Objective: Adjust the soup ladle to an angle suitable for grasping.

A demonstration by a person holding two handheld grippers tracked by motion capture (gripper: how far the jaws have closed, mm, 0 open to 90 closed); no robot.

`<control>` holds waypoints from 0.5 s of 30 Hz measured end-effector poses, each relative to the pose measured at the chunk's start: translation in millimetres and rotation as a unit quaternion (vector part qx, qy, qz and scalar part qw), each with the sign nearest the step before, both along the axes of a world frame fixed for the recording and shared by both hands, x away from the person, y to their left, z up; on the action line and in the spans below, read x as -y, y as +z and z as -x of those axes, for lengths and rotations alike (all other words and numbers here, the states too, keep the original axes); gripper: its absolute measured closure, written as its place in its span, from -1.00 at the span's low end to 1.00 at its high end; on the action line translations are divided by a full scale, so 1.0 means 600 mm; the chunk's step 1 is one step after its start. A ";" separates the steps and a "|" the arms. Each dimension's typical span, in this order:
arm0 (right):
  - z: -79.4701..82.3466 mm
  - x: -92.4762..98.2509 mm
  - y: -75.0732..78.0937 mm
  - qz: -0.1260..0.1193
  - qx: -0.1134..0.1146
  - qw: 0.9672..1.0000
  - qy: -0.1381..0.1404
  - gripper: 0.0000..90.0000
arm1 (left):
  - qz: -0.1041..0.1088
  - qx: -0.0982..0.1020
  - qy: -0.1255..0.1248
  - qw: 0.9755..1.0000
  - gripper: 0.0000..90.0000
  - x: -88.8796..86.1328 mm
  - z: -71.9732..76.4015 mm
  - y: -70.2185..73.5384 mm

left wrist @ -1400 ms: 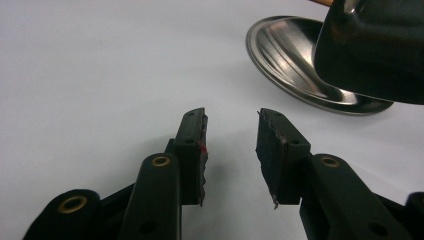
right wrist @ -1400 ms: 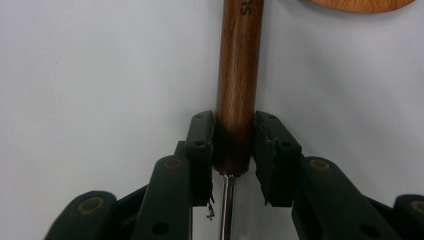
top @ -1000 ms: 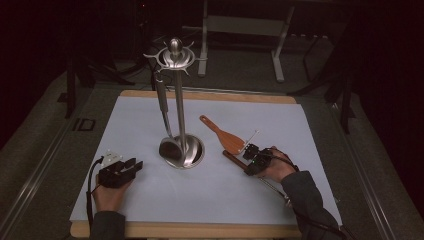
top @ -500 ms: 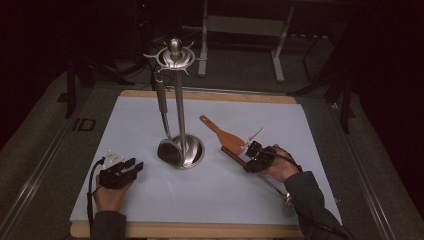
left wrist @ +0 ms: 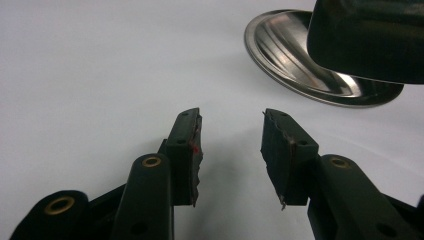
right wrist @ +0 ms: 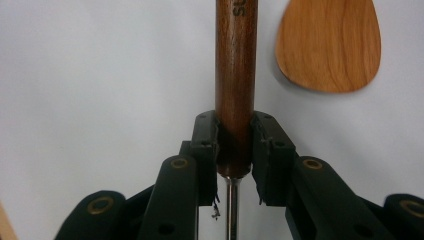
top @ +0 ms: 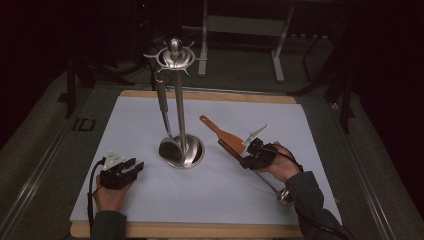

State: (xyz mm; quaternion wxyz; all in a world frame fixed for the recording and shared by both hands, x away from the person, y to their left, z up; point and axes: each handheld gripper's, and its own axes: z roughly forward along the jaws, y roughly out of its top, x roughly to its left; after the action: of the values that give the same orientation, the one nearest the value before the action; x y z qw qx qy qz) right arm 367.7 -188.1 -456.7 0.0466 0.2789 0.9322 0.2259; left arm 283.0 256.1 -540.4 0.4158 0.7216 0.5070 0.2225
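My right gripper (top: 246,161) (right wrist: 235,125) is shut on the dark wooden handle (right wrist: 235,75) of a metal utensil. The utensil's thin shaft runs back under the hand to a round end (top: 285,196). A wooden spatula (top: 220,132) lies just beyond it, and its blade (right wrist: 327,45) is at the upper right in the right gripper view. My left gripper (top: 134,166) (left wrist: 231,125) rests low on the mat at the front left. Its jaws have just been opening and nothing is between them. The steel stand (top: 179,100) rises at mid-table with a black ladle (top: 169,149) hanging from it.
A white mat (top: 150,120) covers the wooden table (top: 200,231). The stand's round steel base (left wrist: 300,65) and the black ladle bowl (left wrist: 370,40) lie just ahead of my left gripper. Dark floor and metal frames surround the table.
The right gripper has risen slightly with the wooden-handled utensil in it. The left hand has stayed in place.
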 end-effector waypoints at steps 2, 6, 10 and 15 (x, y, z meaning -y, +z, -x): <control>0.001 -0.001 0.003 -0.003 0.001 1.000 0.001 0.64 | 0.000 0.000 0.000 1.000 0.33 0.000 0.000 0.000; 0.006 -0.008 0.017 -0.025 0.015 1.000 0.003 0.64 | -0.003 -0.001 -0.001 1.000 0.33 0.001 0.000 0.000; 0.009 -0.012 0.024 -0.033 0.026 0.999 0.003 0.64 | -0.004 -0.001 -0.001 1.000 0.32 0.001 0.000 0.000; 0.015 -0.020 0.036 -0.053 0.040 0.998 0.010 0.64 | -0.007 -0.001 -0.002 1.000 0.32 0.001 -0.001 0.000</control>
State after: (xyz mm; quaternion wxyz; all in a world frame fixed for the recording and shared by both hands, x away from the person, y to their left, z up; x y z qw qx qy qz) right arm 358.5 -176.4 -434.8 0.0673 0.2624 0.9191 0.2861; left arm 283.3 255.2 -540.5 0.4107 0.7257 0.5046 0.2238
